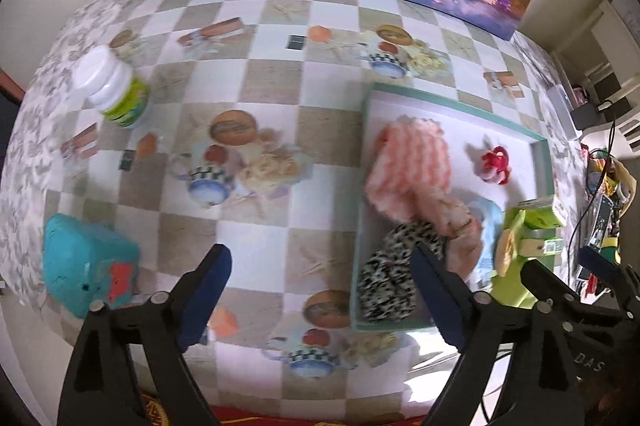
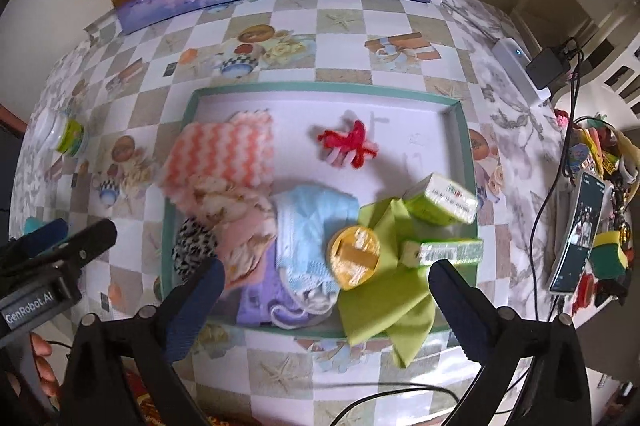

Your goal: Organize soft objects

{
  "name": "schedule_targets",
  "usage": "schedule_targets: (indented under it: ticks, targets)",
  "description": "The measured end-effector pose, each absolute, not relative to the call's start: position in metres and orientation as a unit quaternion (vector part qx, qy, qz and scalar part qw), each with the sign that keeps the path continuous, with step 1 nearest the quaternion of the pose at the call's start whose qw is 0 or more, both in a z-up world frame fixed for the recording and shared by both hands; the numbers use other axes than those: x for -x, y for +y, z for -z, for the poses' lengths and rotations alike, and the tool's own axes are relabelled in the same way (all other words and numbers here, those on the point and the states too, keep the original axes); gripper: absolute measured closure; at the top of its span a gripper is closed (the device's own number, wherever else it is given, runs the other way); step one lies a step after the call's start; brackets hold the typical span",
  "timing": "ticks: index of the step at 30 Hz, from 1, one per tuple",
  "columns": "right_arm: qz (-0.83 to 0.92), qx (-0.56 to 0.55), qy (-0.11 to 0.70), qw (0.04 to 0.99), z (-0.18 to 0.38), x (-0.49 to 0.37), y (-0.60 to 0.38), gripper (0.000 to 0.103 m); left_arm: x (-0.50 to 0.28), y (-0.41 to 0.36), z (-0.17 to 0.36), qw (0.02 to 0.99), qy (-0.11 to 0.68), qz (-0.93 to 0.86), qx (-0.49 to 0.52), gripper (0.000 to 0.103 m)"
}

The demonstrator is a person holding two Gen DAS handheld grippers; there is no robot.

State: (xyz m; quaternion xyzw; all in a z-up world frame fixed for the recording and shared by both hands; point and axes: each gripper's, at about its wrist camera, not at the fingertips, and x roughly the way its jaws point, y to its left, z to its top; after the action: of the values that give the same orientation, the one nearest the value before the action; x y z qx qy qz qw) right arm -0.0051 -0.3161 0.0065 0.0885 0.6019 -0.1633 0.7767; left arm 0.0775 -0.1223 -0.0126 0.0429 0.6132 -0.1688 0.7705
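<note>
Blue-padded jaws of left gripper (image 1: 320, 290) standing wide, we are gripping nothing; leopard-print cloth (image 1: 390, 276) lying by right finger, teal plush (image 1: 86, 266) outside left finger. Right gripper (image 2: 324, 288) gaping too, hovering empty above tray (image 2: 328, 89): one green cloth (image 2: 390, 300), two green boxes (image 2: 442, 203), one yellow tub (image 2: 354, 258) between fingers.

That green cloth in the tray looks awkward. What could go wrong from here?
The green cloth hangs over the tray's front rim, so it could slide out. A yellow tin and two green boxes sit on it; tugging the cloth might tip them.
</note>
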Motion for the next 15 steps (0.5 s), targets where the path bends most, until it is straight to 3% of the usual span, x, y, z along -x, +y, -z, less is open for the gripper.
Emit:
schedule_targets:
  ticks: [15]
  targets:
    - [0.163, -0.073, 0.589, 0.788, 0.002, 0.056, -0.252, 0.000, -0.026, -0.060, 0.000, 0.812, 0.563, 0.132, -0.081, 0.011]
